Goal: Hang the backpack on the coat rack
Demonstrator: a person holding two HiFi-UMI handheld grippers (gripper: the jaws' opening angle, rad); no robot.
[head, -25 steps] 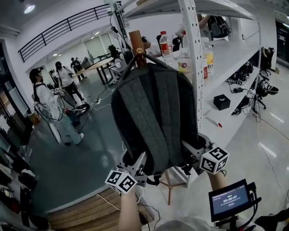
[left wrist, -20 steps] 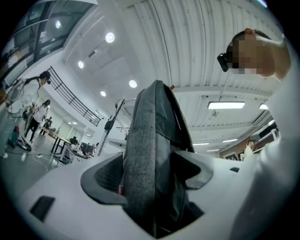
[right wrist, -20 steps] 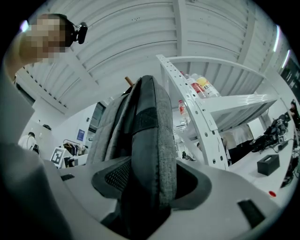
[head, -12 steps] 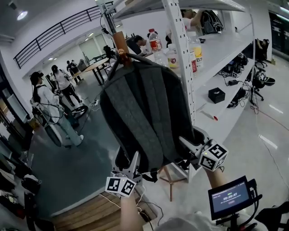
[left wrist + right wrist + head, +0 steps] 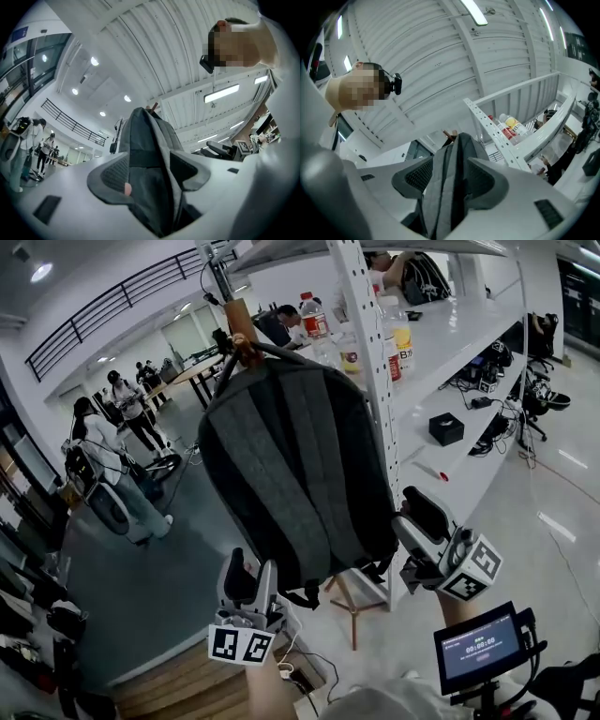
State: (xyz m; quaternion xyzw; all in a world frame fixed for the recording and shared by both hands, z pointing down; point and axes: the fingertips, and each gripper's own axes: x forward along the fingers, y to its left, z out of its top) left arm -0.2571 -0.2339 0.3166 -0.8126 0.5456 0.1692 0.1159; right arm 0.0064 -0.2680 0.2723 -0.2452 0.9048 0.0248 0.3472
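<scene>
Head view | backpack (image 5: 300, 465) on coat rack (image 5: 240, 322) | left gripper (image 5: 251, 578) jaws closing, empty | right gripper (image 5: 418, 522) jaws apart, empty

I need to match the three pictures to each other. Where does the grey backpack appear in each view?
Head view: the backpack fills the centre, its broad side towards the camera.
Left gripper view: the backpack is at lower centre, seen edge-on from below.
Right gripper view: the backpack is at lower centre, also edge-on.
Shared landmark: the wooden rack top, just above the backpack in every view.
</scene>
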